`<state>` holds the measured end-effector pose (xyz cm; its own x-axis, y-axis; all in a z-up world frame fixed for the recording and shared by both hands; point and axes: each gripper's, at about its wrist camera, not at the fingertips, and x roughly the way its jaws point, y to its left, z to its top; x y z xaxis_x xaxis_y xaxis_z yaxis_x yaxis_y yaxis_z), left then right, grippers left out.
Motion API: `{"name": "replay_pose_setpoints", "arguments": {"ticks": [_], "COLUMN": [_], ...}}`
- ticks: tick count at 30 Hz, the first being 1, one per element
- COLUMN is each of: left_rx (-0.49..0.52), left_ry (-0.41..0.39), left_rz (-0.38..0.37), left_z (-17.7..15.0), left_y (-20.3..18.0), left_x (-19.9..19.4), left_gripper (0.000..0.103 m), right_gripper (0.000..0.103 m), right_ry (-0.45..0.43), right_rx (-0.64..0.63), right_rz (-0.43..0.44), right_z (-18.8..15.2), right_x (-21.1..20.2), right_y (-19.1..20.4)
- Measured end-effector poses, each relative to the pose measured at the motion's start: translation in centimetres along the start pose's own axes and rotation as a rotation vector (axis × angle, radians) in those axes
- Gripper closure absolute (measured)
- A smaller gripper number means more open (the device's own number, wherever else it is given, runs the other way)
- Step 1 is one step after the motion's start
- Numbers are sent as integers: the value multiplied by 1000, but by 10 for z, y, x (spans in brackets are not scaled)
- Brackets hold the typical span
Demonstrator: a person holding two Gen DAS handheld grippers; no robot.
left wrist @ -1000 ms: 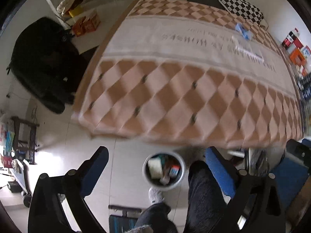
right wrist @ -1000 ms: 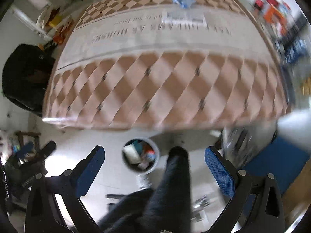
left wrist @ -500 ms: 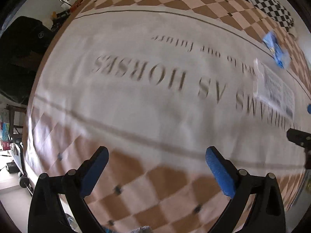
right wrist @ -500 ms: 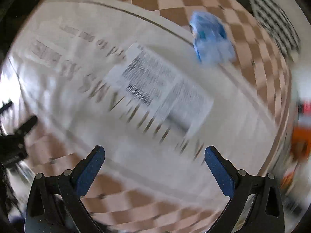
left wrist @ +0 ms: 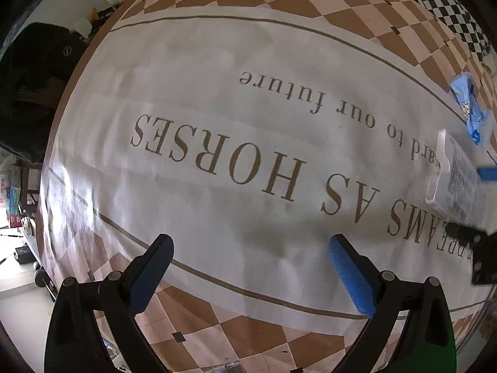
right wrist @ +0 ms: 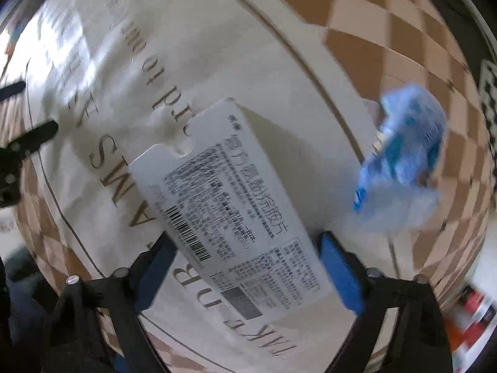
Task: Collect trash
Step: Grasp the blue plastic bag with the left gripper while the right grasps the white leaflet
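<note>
Your right gripper (right wrist: 245, 267) has swung from the bin down over the white package (right wrist: 230, 205), its jaws just closing around it without gripping yet; next comes the pinch. Your left gripper (left wrist: 248, 267) hangs wide and empty over the bedspread (left wrist: 217, 93); the blue wrapper (right wrist: 403, 161) waits beside.

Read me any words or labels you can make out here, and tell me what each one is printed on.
"HORSES": tablecloth.
"AS": tablecloth.
"to our future": tablecloth.
Word ending "REAMS": tablecloth, start cut off.
White card: barcode and dense print, too blurred to read.
Blue wrapper: too blurred to read.
</note>
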<state>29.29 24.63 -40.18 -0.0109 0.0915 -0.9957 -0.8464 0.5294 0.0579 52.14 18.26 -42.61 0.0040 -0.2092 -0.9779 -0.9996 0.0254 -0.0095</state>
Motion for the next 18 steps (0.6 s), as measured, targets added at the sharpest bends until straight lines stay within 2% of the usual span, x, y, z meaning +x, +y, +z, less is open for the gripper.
{"name": "replay_pose_setpoints", "arguments": {"ticks": [2,6,8,13,18], "left_rx": [24,83,117,169,163], "left_ry": [-4,-13,-24,-44,-52], "left_rz": [9,23,19,-69,-215], "left_z": [3,10,16,45,93], "left_y": [-9,-23,-36,-83,-140], "left_x": [1,-1,-6,-23,-32], "left_gripper": [1,1,1,1,2], "right_gripper": [12,13,13,13,13], "right_ry": [-19,-69,-109,-202,-223], "right_rx": [126,512,686,1113,1301], "right_rz": [44,242,306,259,188], "right_z": [-17,-69,-96,-167,-187], "right_x": [0,-5,-8,-12,-5], "right_y": [-7,-46,-71,-153,-221]}}
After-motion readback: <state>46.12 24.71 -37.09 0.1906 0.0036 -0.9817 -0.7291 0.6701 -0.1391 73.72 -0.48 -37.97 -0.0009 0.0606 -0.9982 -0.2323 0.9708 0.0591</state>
